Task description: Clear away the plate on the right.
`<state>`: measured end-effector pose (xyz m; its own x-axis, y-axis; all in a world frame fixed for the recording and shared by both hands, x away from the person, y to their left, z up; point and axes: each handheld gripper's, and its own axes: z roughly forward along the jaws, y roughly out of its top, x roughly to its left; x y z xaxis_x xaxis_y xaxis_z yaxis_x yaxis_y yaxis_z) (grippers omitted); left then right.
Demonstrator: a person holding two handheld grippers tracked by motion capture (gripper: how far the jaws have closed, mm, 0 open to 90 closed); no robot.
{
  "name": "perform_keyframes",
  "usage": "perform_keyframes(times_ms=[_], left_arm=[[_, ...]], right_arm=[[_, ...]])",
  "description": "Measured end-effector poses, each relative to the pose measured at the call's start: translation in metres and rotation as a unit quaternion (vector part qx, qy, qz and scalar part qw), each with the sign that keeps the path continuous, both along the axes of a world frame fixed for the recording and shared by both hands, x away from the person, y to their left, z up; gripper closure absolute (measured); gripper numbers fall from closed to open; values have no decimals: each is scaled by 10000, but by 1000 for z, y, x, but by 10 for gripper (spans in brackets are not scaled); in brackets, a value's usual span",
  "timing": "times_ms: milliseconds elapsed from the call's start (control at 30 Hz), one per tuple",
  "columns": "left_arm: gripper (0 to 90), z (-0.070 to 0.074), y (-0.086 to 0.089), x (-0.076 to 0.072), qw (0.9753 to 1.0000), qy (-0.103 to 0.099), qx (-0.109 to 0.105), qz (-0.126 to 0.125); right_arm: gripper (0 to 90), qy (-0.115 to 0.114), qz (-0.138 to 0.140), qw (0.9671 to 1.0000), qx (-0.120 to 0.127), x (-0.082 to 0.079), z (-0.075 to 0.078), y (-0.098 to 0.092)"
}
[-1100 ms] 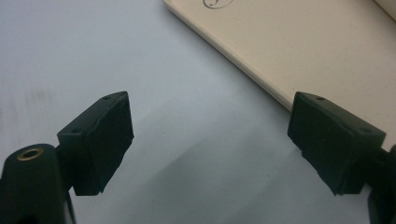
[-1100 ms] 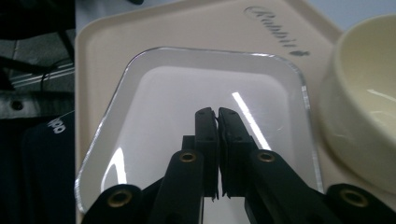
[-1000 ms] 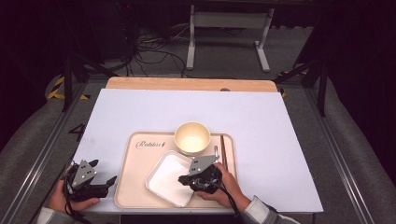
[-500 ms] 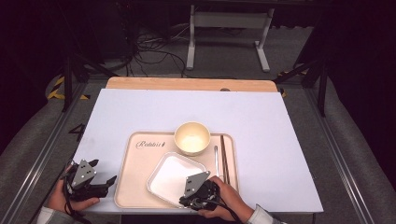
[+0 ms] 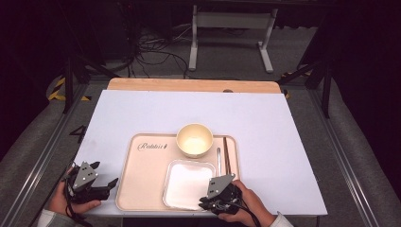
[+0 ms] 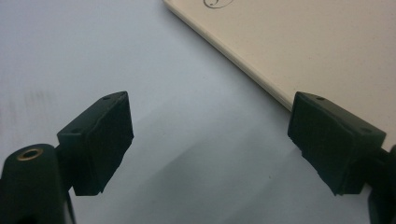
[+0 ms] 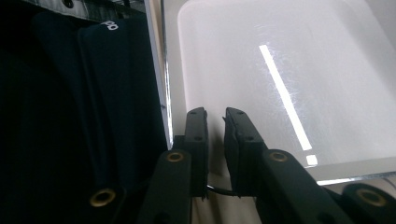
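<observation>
The right tongs, nearly closed, pinch the near rim of the glossy white square plate; how firmly is hard to tell. The plate sits in the beige tray's near right corner. The tray's cursive script is unreadable. The left tongs gape wide and empty over the matte white surface.

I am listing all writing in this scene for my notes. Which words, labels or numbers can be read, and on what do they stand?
Cursive brand word on the tray, upper left corner: seems to read "Rabbit", too blurred to be sure.
Its lower edge also shows at the top of the left gripper view: not readable.
Small white mark on dark cloth, right gripper view: unreadable.
</observation>
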<state>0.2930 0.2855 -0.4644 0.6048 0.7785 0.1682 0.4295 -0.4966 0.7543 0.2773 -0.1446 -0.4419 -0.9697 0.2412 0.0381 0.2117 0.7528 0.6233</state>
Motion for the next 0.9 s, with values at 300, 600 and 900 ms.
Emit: perform_keyframes(times_ms=[300,600,900], left_arm=[[149,0,0,0,10000,0,12,-9],[149,1,0,0,10000,-23,63,-11],[150,0,-1,0,10000,-16,78,-28]], right_arm=[[776,-139,-64,9998,84,0,1,-3],[786,-188,-78,9997,110,2,-1,1],[768,-277,-210,9990,267,7,3,-2]])
